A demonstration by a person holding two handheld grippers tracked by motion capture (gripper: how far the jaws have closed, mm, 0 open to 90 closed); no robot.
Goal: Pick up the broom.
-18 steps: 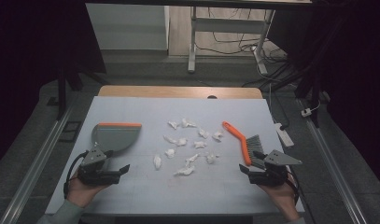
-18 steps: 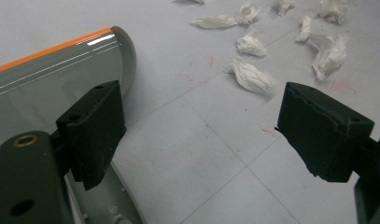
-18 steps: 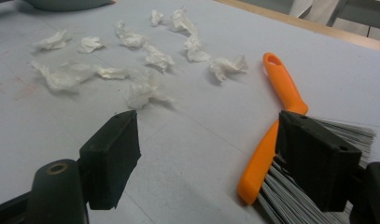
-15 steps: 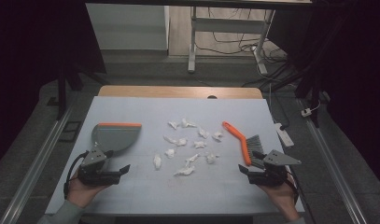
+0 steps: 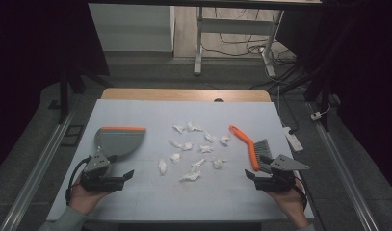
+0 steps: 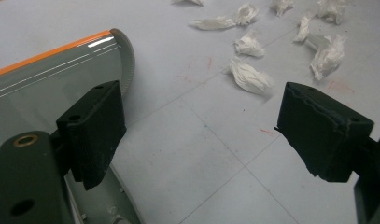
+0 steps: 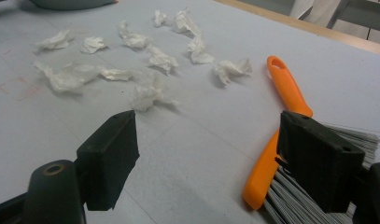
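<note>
Several crumpled white paper scraps (image 5: pixel 196 151) lie scattered across the middle of the pale table (image 5: pixel 150 110). A grey dustpan with an orange lip (image 5: pixel 119 139) rests at the left, its handle toward my left gripper (image 5: pixel 124 177), which is open and holds nothing. An orange-handled brush with grey bristles (image 5: pixel 249 144) lies at the right, just ahead of my right gripper (image 5: pixel 254 177), also open with nothing in it. In the left gripper view the dustpan (image 6: pixel 47 88) sits behind the left jaw and scraps (image 6: pixel 250 77) lie ahead. In the right gripper view the brush (image 7: pixel 281 126) lies by the right jaw, scraps (image 7: pixel 145 95) farther out.
A white power strip (image 5: pixel 292 137) lies off the table's right edge, beside a floor rail. A wooden strip (image 5: pixel 184 95) borders the table's far edge, with a desk frame (image 5: pixel 198 43) and cables beyond. The surroundings are dark.
</note>
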